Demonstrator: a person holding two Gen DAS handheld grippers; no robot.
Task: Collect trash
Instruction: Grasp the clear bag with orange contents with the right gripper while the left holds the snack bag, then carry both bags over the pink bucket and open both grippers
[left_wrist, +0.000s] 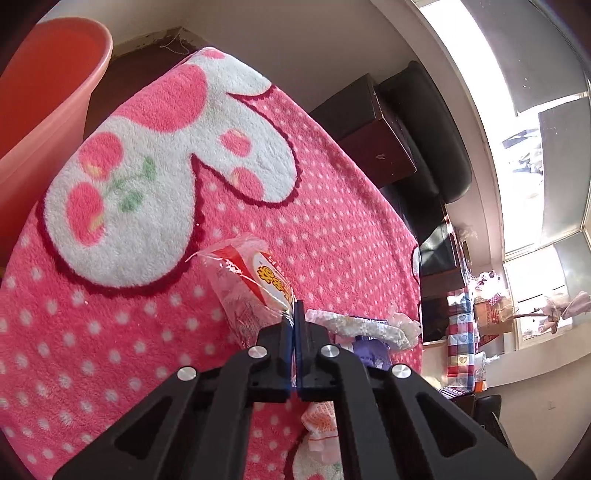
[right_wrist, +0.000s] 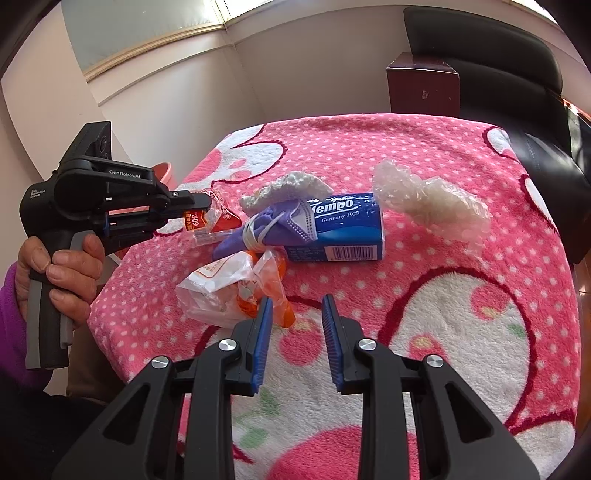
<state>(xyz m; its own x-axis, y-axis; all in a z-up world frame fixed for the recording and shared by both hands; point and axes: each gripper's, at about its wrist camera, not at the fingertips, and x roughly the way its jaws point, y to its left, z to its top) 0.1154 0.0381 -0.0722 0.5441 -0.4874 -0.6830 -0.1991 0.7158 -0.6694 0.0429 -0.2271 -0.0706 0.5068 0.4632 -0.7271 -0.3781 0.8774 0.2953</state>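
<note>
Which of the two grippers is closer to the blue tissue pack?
Right. The right gripper hovers open just in front of the tissue pack; the left gripper is off to its side, pinching a clear wrapper.

We lose the orange bin (left_wrist: 44, 92) past the left wrist frame's top-left edge. The orange-printed wrapper (left_wrist: 321, 428) lies mostly behind the left gripper (left_wrist: 295, 325). The purple mask (left_wrist: 365, 354) is perhaps half hidden. Small print on the tissue pack (right_wrist: 343, 229) is unreadable.
</note>
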